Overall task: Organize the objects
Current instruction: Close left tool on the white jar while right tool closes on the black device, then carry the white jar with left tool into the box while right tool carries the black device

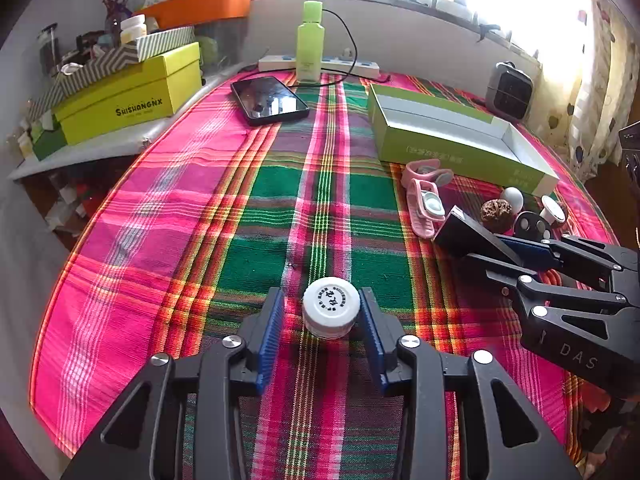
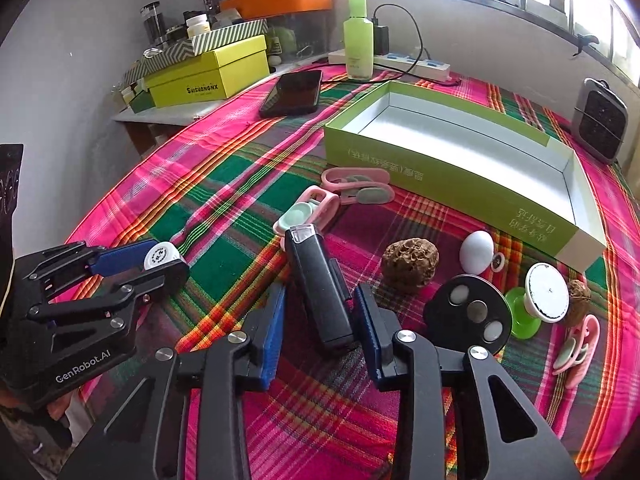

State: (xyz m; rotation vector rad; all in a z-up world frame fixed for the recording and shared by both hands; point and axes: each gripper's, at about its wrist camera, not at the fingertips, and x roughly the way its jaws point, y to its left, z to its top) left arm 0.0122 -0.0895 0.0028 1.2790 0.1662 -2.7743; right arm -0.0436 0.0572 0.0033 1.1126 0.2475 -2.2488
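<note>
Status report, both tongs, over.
Left tongs around white jar, gap left side. Right tongs around black case. Green box empty, path clear.

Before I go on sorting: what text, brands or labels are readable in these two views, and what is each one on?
"SHISHANGNX": side of the yellow-green shoebox.
"GenRobot.AI": body of the left gripper.
"DAS": body of the right gripper; the rest is cut off.
White bottle cap: ring of print, too small to read.
Open green box: Chinese print on its side, upside down, not legible.
Green bottle: label too blurred.
</note>
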